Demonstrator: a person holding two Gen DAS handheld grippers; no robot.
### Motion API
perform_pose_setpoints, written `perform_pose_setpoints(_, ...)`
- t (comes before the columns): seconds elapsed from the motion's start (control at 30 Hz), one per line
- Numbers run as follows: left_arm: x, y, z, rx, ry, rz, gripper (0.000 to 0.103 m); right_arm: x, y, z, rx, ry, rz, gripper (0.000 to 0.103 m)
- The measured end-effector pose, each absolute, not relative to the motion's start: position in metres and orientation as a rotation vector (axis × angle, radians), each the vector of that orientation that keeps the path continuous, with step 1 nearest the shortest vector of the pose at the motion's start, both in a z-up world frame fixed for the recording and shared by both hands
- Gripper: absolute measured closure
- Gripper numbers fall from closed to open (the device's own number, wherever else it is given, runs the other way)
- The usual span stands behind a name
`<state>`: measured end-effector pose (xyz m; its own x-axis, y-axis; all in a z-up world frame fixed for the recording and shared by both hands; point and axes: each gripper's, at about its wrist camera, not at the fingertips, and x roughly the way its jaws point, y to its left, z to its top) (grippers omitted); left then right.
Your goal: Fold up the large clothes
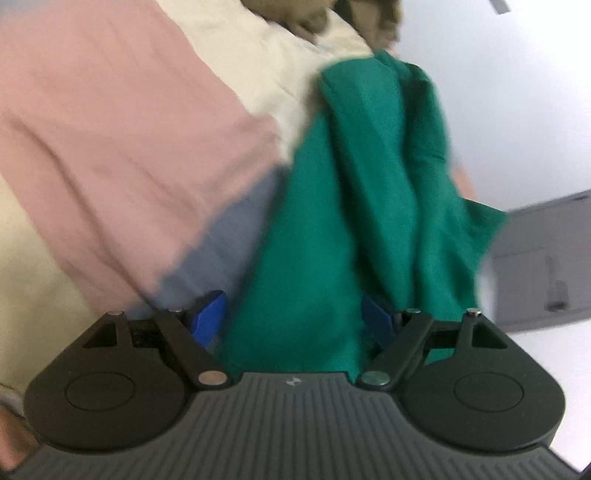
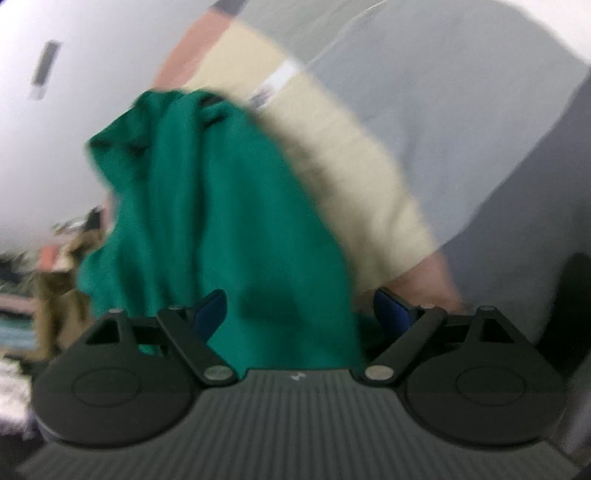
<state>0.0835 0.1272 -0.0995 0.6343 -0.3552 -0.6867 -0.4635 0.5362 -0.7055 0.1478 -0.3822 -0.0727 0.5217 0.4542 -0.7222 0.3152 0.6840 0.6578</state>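
A large green garment [image 1: 354, 206] hangs bunched in the air, held from both ends. In the left wrist view it runs from between the blue fingers [image 1: 212, 315] of my left gripper [image 1: 295, 317] up and away. In the right wrist view the same green garment [image 2: 221, 221] fills the gap of my right gripper [image 2: 299, 314], whose blue fingers [image 2: 391, 308] show on either side. The cloth hides both sets of fingertips. Both views are motion-blurred.
A bed cover with pink [image 1: 110, 147], cream [image 1: 258, 62] and grey-blue [image 1: 221, 251] panels lies behind the garment. A brown cloth heap [image 1: 314, 14] sits at its far end. A grey door [image 1: 546, 258] is at right. Cluttered items [image 2: 44, 288] lie at left.
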Motion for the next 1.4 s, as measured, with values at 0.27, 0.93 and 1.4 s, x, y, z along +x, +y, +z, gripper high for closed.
perform_pose_setpoints(0.27,0.083,0.098,-0.081,-0.999,0.895,-0.153,0.02,0.147,-0.362,-0.055,0.869,1.011,0.34,0.014)
perform_pose_setpoints(0.93,0.099,0.058,-0.095,-0.901,1.048,-0.162,0.021,0.171,-0.337,-0.076,0.702,1.099,0.229,0.022)
perform_pose_setpoints(1.4,0.047,0.073,-0.036,-0.932,0.843,0.002,0.093,0.129,-0.334,-0.032,0.613,0.973,0.327,0.086)
